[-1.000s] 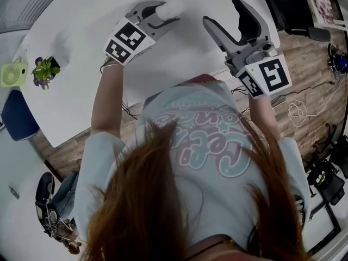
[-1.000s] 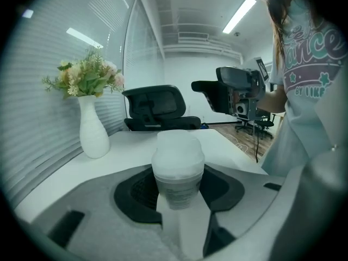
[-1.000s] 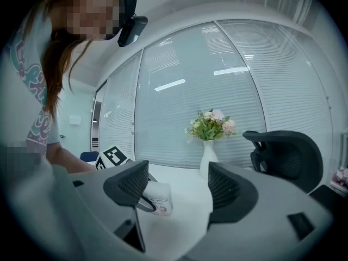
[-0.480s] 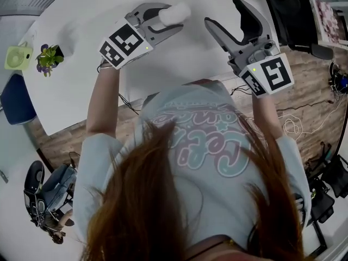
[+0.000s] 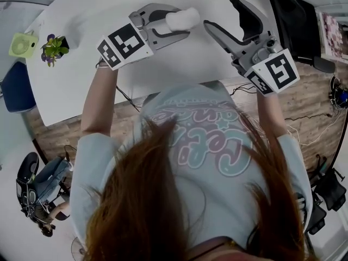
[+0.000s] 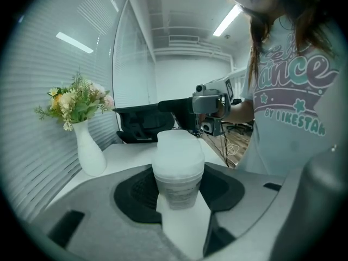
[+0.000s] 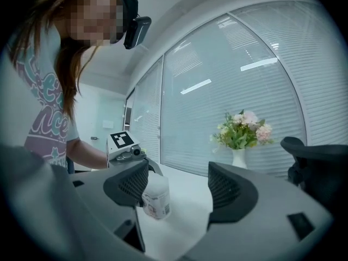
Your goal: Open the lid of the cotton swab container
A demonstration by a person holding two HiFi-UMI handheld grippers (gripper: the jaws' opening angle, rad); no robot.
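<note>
**Swab tub gripped in my left claw, right claw open beside it**

My left claw [image 5: 182, 20] is closed part-way on the cotton swab container [image 6: 178, 170]. Its dark pads press on the tub's two sides, and the frosted lid sits on top. The tub hangs tilted over the white table [image 5: 81, 86], well in from the near edge where I stand. In the right gripper view its base looks clear of the tabletop. My right claw [image 5: 222, 14] stands wide open with nothing in it, just beside the tub, its jaws turned toward it.

The tabletop is plain matt white. Near its left corner stands a white vase of flowers [image 6: 89, 151], and a small green gadget [image 5: 20, 44] sits just beside it at the corner. Behind the vase runs a glass wall covered by pale slatted blinds [image 7: 228, 80], and strip lights [image 6: 228, 19] run along the ceiling. A black office chair [image 5: 293, 15] stands past the table's right end. The floor [image 5: 60, 140] is wood plank. A dark cable [image 5: 128, 98] trails below the table's near edge, and a blue seat [image 5: 16, 86] stands off its left edge.
</note>
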